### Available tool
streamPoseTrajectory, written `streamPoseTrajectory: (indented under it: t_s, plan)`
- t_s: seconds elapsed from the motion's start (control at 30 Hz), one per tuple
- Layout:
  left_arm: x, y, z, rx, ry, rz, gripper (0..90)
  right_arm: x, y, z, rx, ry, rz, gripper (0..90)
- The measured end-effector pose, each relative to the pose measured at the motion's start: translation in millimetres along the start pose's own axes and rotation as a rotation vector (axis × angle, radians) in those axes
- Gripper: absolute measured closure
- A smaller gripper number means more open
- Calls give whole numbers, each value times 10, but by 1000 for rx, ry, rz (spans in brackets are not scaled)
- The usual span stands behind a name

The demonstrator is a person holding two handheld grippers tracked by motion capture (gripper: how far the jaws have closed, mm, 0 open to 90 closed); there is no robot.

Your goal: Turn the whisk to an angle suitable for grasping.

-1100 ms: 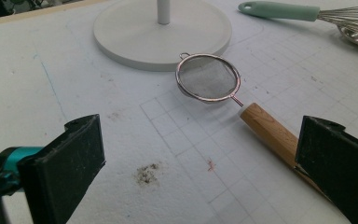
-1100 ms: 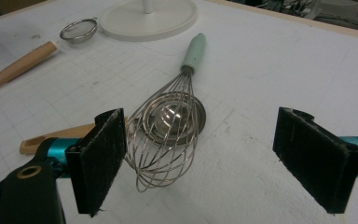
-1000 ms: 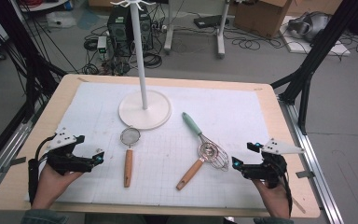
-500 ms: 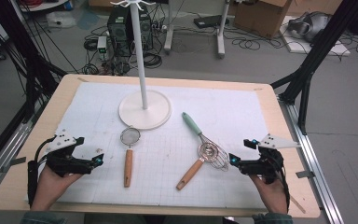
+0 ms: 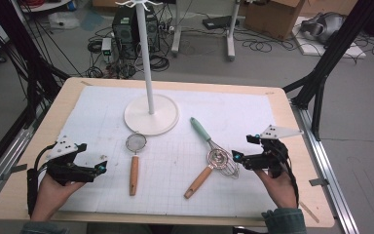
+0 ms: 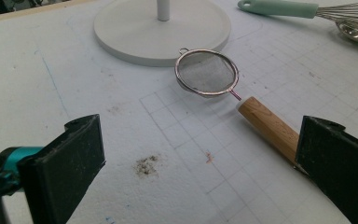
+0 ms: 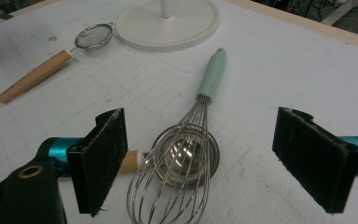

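Both tongs are spread and hold nothing. Left gripper (image 5: 97, 168) hovers well left of the white stand's base (image 5: 151, 114); the strainer (image 5: 135, 156) lies just in front of that base, untouched. Right of the strainer, the whisk (image 5: 212, 146) lies across a wooden-handled ladle (image 5: 204, 174), front-right of the base. Right gripper (image 5: 237, 157) sits just beside the whisk's wire head. Nothing hangs on the stand; all picking up and hanging seems left.

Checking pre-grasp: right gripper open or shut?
Open. The right gripper has its jaws spread wide, either side of the whisk, touching nothing.
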State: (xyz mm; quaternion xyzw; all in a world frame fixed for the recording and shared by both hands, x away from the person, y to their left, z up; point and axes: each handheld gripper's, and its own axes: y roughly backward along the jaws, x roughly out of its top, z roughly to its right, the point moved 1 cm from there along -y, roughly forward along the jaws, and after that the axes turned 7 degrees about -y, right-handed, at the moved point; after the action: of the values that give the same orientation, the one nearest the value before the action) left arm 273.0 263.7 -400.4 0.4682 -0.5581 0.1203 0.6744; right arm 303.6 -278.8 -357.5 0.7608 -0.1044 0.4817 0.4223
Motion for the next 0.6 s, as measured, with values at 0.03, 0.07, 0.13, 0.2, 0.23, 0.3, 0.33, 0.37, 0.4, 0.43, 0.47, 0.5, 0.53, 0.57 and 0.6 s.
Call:
streamPoseTrajectory:
  t_s: [0.03,0.07,0.13,0.2,0.23,0.3,0.33,0.37,0.4,0.43,0.47,0.5,0.53,0.57,0.6]
  plan:
    - [0,2,-5,1,-3,-1,17,36,-23,4,-1,6,-6,169]
    - [-1,1,-4,3,1,2,17,82,-52,8,4,4,-16,170]
    - [-3,3,-8,4,0,1,17,144,-91,17,10,10,-27,170]
    - [-2,5,-8,5,2,2,17,225,-131,30,10,16,-32,170]
    - [-2,7,-8,2,3,3,17,259,-148,37,13,11,-35,170]
    - [0,12,-13,3,0,5,17,326,-189,51,20,7,-48,170]
    - [1,13,-14,5,0,6,17,356,-208,59,21,12,-55,170]
    - [2,17,-17,4,-2,5,17,409,-251,66,21,13,-64,170]
    - [3,21,-19,4,-1,5,17,409,-251,66,21,13,-64,170]
    - [2,22,-22,7,-1,6,17,434,-272,70,15,14,-70,170]
    - [1,23,-24,8,0,7,17,458,-292,78,16,14,-71,170]
    - [0,24,-25,8,0,8,17,479,-307,81,18,8,-76,170]
    - [-2,24,-24,7,3,8,17,498,-327,90,20,11,-77,170]
    - [-2,24,-25,8,1,7,17,518,-349,99,21,10,-80,170]
    - [-3,24,-25,8,1,6,17,537,-370,109,25,9,-83,170]
